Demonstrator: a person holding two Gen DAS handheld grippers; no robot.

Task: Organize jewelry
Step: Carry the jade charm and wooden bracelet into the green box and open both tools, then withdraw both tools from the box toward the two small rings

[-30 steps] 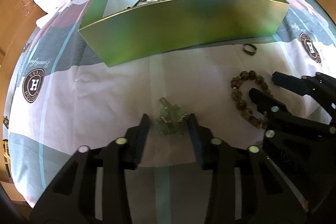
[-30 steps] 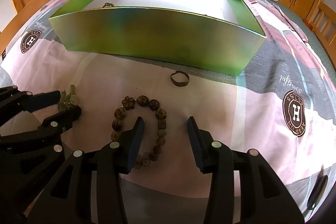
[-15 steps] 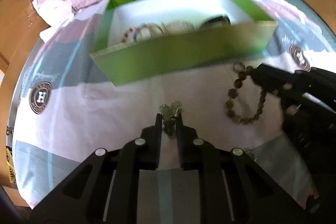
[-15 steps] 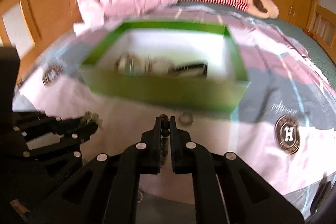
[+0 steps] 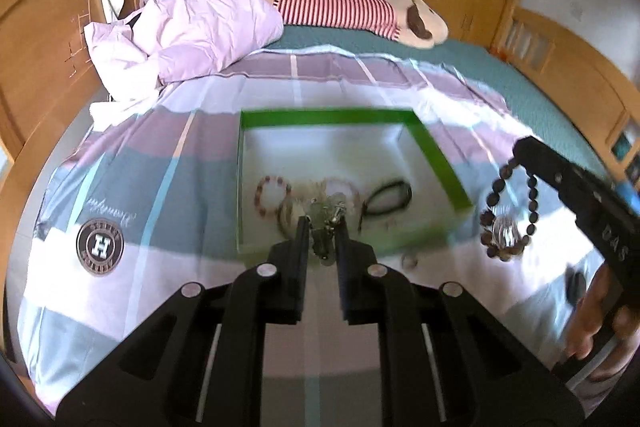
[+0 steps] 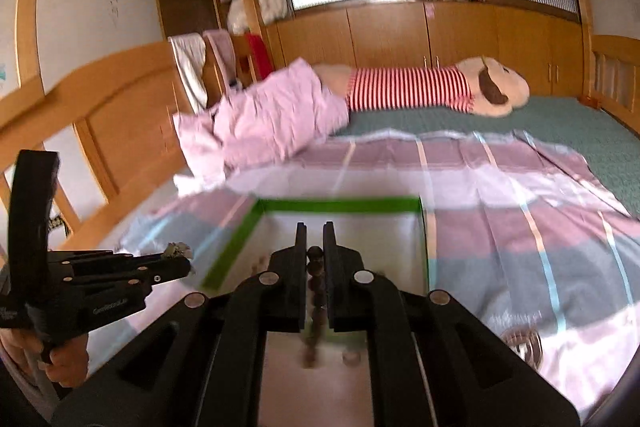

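On the striped bedsheet in front of you sat the green box, open-topped with a white floor. Along its near side lay a reddish bead bracelet, a pale ring-shaped bracelet just beside it, and a dark looped band to the right; a few smaller pieces around them were too blurred to name. Your left gripper was clenched on a small greenish metal trinket, held up over the near edge of the box. Your right gripper was clamped shut on a brown bead bracelet, which dangled as a loop beside the box's right wall, clear of the sheet. A small ring rested on the sheet just outside the box's near wall. Beyond the box, a crumpled pink quilt and a plush toy in a striped shirt lay across the bed.
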